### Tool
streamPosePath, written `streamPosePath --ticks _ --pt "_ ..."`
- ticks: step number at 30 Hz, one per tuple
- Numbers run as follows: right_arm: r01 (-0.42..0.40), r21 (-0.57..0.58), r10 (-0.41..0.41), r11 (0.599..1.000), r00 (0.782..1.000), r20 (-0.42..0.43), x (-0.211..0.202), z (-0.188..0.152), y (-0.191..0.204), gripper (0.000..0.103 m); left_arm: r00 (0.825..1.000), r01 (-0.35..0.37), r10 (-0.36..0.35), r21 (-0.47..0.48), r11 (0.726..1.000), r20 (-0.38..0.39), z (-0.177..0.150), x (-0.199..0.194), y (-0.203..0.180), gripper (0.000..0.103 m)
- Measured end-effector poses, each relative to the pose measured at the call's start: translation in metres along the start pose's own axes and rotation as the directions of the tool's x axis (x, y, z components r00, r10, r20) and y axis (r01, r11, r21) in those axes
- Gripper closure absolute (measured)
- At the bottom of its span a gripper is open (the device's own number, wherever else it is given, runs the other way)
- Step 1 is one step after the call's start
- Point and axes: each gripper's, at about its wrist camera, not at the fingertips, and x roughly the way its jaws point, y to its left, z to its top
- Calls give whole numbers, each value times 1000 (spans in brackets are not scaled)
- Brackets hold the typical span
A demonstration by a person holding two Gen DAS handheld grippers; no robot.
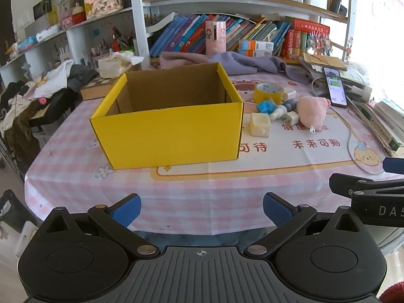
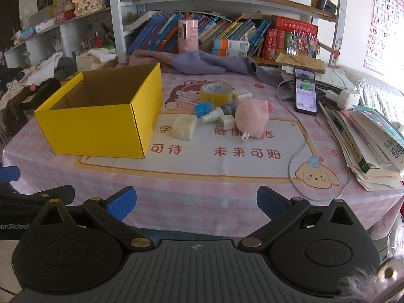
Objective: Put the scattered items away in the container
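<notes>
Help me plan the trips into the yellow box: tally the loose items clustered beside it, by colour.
Pink: 1, plush toy
Yellow: 1, tape roll
Cream: 1, block
Blue: 1, small blue item
White: 2, charger plug and adapter
Blue and white: 1, spray bottle
Total: 7, none yet in the yellow box

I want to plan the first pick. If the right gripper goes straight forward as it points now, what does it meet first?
Probably the pink plush toy or the white charger beside it. The open right gripper sits back at the table edge, with only bare tablecloth between. Depth is uncertain.
</notes>
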Motion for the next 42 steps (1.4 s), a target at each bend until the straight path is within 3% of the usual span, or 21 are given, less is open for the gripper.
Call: streamPosePath --ticks 26,42 --pt "15 -24 -15 1000 999 29 -12 -3 7 2 1000 -9 9 1 1000 24 1 -6 0 0" --pt "9 -15 -9 1000 1000 1 8 11 3 2 1000 0 0 0 1000 16 11 10 0 0"
